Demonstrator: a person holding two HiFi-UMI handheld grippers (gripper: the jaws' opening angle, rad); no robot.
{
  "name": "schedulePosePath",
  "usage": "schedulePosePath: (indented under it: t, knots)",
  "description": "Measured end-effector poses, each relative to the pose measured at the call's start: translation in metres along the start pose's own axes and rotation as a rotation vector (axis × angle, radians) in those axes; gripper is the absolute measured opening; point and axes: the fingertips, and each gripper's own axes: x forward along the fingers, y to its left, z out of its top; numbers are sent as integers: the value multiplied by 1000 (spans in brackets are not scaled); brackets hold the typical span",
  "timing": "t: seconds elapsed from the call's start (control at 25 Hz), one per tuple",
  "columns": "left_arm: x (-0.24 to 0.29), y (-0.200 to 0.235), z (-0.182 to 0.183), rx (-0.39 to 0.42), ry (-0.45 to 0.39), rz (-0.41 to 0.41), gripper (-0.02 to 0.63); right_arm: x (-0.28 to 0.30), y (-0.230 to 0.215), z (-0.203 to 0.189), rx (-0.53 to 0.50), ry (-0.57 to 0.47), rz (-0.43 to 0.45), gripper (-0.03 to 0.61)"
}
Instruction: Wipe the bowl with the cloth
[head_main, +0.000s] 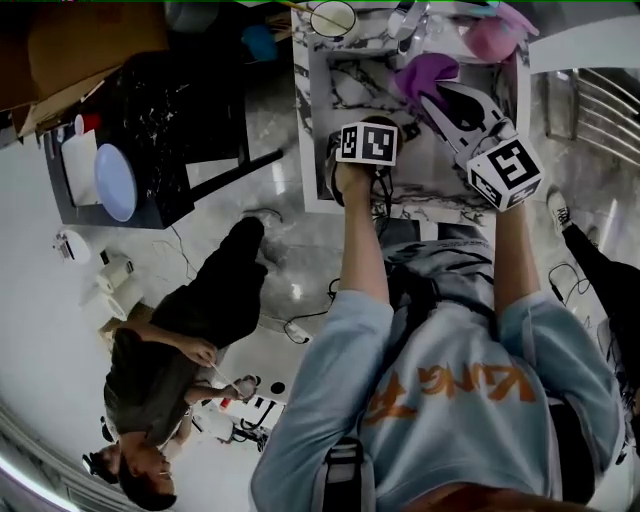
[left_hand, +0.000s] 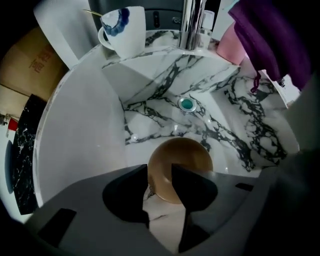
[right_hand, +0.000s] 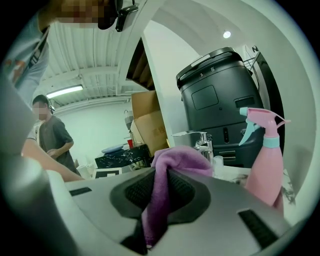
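Brown bowl (left_hand: 186, 155) below left gripper (left_hand: 160, 182), fingers (left_hand: 200, 190) apart, hidden from head view

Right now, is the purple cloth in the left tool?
No: the right tool pinches the cloth; the left tool stands open over the bowl.

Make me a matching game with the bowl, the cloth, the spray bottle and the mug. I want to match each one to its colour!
Things:
1. bowl
2. cloth
3. spray bottle
4. mug

Colours:
A. pink
B. brown
C. purple
D. white with a blue patch

Right pairs: 1-B, 2-C, 3-A, 4-D.
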Motion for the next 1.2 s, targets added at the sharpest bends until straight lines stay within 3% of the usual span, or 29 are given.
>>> schedulePosePath:
  t: [0.2,0.4,0.52,0.76,1.2]
  knots:
    - [18,2,-3,62,39,8,161,2,-1,-2,15,-4,-10,75]
    - [30,3,-3,75,60,12,146,1,-1,-7,32,-4,-22,75]
    - [32,9,-1,84,60,33,66,1,-1,-9,34,-2,-24,75]
    - [38,12,-5,88,60,29,67,1,7,-17,22,26,-11,75]
    - [7,10,5,-34,-74,-19,32,-2,18,-8,3,11,11,75]
